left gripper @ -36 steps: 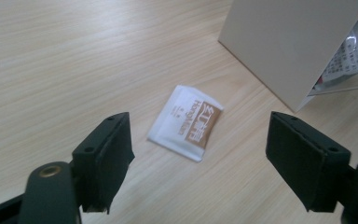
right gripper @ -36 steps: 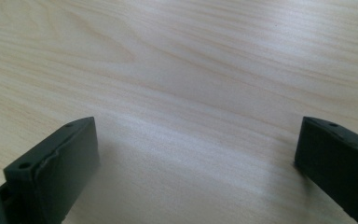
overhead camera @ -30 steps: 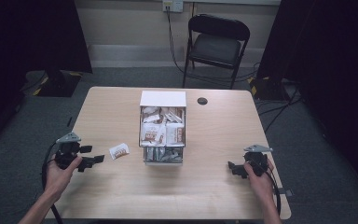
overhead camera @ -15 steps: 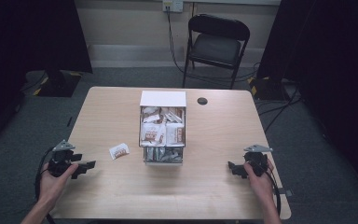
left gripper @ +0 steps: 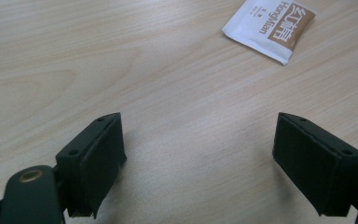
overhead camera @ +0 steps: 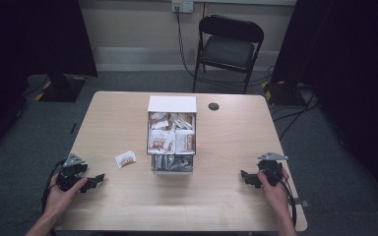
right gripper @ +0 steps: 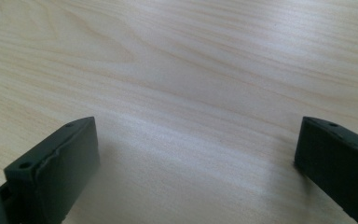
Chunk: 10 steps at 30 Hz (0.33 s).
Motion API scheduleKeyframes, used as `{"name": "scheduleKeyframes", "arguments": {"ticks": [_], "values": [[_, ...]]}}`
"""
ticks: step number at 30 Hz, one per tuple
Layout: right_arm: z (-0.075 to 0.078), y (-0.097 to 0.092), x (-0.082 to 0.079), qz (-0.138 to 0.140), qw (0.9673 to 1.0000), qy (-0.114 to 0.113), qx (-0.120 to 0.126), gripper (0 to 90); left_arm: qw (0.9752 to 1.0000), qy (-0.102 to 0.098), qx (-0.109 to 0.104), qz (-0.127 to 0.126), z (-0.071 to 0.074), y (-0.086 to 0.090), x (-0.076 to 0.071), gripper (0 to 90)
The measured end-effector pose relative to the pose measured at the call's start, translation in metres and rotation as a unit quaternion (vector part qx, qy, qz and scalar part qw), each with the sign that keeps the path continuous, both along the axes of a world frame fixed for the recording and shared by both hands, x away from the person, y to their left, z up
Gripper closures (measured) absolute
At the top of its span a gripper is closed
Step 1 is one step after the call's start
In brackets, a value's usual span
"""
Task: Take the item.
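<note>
White with brown print, the sachet point(left gripper: 270, 29) lies flat in the upper right of the left gripper view, well ahead of the left gripper point(left gripper: 198, 168), whose jaws stand spread and have just been widening with nothing between them. Lower right in the high view, the right gripper point(overhead camera: 248, 178) rests, jaws spread over bare table point(right gripper: 177, 70); the box point(overhead camera: 172, 142) at frame centre seems stuffed with similar packets.

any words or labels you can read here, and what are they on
"HongMian": on the white and brown sachet lying on the table, seen in the left gripper view.
Large white characters on the sachet's brown band: stylised, not clear enough to read.
Small print above "HongMian" on the sachet: too small to read.
Printing on the packets in the clear box, high view: too small and blurred to read.
</note>
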State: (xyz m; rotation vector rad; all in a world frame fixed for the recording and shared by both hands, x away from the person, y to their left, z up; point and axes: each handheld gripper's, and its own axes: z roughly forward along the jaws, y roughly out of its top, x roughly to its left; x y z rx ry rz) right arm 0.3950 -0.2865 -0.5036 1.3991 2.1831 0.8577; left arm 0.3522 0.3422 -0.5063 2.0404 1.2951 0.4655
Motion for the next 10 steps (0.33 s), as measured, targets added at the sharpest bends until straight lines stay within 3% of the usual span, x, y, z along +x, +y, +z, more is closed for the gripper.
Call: {"name": "scheduleKeyframes", "arguments": {"ticks": [1,4,10], "values": [[0.0000,0.0000,-0.0001,0.000,1.0000,0.000,0.000,0.0,0.9999,-0.007,0.009,-0.003,-0.0017,-0.0013,0.0000,16.3],[0.0000,0.0000,-0.0001,0.000,1.0000,0.000,0.000,0.0,0.9998,-0.019,0.004,-0.001,-0.0049,-0.0011,-0.0005,11.3],[0.0000,0.0002,-0.0003,-0.001,1.0000,0.000,0.000,0.0,0.9996,-0.010,0.009,0.025,-0.0056,-0.0025,0.0010,3.6]]}}
